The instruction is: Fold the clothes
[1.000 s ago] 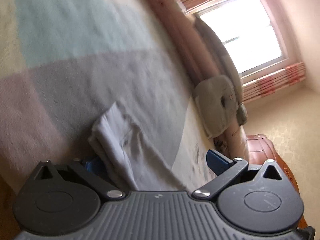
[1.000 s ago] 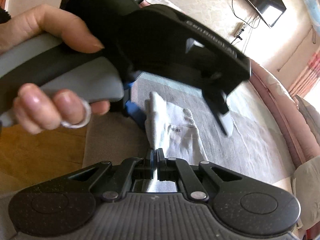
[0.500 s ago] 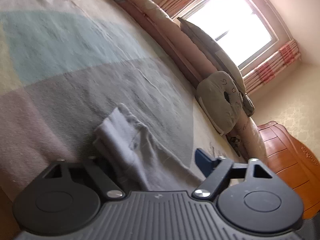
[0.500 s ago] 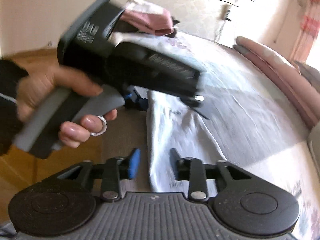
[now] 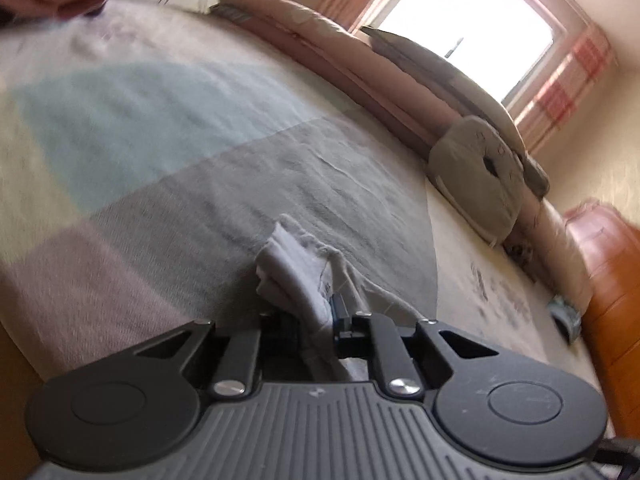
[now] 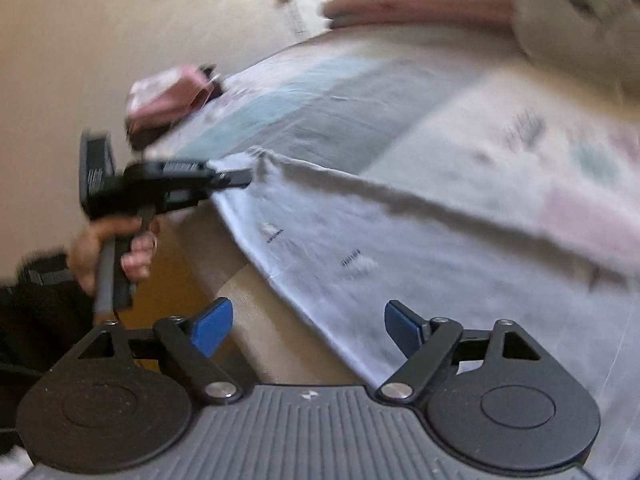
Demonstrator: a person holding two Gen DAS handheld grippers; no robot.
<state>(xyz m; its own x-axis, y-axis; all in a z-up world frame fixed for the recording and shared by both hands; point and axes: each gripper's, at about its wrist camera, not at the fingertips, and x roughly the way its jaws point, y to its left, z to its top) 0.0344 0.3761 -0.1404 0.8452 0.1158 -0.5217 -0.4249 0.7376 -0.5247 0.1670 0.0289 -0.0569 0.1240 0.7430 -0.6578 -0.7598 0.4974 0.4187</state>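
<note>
A white garment (image 5: 288, 264) lies on the patchwork bedspread (image 5: 160, 120) near the bed's front edge. My left gripper (image 5: 316, 312) is closing, and a bunched fold of the garment is pinched between its pads. In the right wrist view the same garment (image 6: 360, 240) stretches wide across the bed, with the left gripper (image 6: 236, 178) holding its far corner in a person's hand (image 6: 132, 248). My right gripper (image 6: 308, 324) hovers over the garment's near edge. Its jaws are opening and the blue pads (image 6: 212, 324) stand wide apart, gripping nothing.
Pink folded clothes (image 6: 168, 96) sit at the far corner of the bed. A grey cushion (image 5: 476, 176) and long pink and grey bolsters (image 5: 360, 64) line the window side. An orange-brown wooden piece (image 5: 612, 280) stands at the right. Wooden floor (image 6: 184, 264) shows below the bed edge.
The left gripper's jaws closed onto the garment's bunched fold. The right gripper let go of the cloth, opened wide, rolled and moved sideways along the garment, away from the left gripper.
</note>
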